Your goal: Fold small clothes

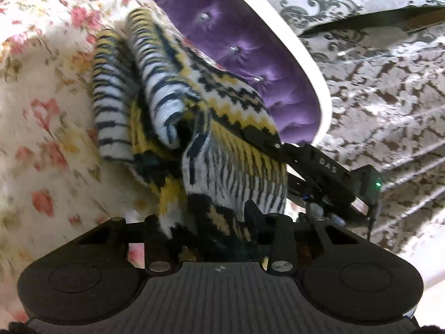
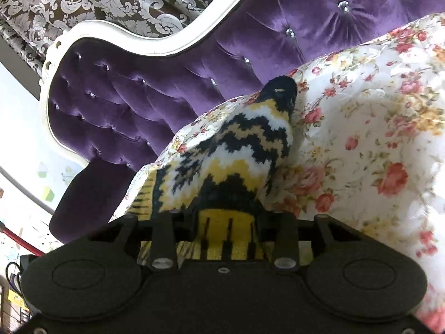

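Floral cream bedspread (image 2: 361, 144) lies beneath the yellow, black and white knitted garment (image 1: 194, 128), bunched near the purple tufted headboard. Left gripper (image 1: 219, 222) and right gripper (image 2: 225, 222) both pinch it; lift evenly, keeping edges aligned.

We cannot see the fingertips of the left gripper (image 1: 219, 222): the knitted garment (image 1: 194, 128) covers them. The right gripper (image 2: 222, 217) is likewise buried under that garment (image 2: 236, 150). Left of the garment, the floral bedspread (image 1: 41, 111) is motion-blurred. The purple headboard (image 2: 133, 89) beyond the garment is cut off at the frame edge.
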A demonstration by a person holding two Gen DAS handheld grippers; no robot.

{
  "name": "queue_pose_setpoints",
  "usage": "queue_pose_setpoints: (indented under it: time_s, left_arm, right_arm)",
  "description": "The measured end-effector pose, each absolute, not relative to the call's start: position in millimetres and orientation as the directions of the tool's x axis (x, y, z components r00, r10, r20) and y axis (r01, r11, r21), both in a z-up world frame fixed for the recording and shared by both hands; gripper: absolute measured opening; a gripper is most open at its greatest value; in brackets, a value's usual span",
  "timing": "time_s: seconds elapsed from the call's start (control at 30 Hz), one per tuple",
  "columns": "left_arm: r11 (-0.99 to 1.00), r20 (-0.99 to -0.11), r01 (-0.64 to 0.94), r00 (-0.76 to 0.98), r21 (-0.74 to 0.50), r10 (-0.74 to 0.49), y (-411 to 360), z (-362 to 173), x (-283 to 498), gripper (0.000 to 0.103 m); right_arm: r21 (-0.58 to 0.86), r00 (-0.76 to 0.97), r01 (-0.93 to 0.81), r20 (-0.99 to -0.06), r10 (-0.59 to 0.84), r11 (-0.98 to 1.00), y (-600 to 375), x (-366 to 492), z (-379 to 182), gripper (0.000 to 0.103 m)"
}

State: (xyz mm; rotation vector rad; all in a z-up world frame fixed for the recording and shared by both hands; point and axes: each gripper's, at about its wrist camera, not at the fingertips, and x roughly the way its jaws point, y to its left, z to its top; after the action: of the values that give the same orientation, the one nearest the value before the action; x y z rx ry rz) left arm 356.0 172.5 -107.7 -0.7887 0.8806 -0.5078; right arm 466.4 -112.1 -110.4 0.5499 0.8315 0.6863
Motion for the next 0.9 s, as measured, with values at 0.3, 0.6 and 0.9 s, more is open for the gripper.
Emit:
queue_pose_setpoints:
  time_s: [0.3,0.6,0.9]
  left_arm:
    - [0.607,-0.487,0.142,0.469,-0.782,-0.737,141.5,-91.7,281.7,0.038]
    - [0.58,-0.473,0.202,0.402,-0.789,-0.784,116.6,-78.9,173.8,0.039]
    - [0.718,-0.57,0.197,0.486,-0.667,-0.662,102.4,-80.7,90.9,0.042]
  right_arm:
    - [0.67,0.48,-0.298,-0.511,0.714,0.68,-143.1,368.9,-90.7,0.047]
    - [0.696,0.457,-0.292,-0.5,0.735,0.655,-177.9,251.1,-87.6,0.049]
    - [0.622,0.507,-0.294,-0.542,0.67,0.726,-188.9,177.3,-96.3,0.062]
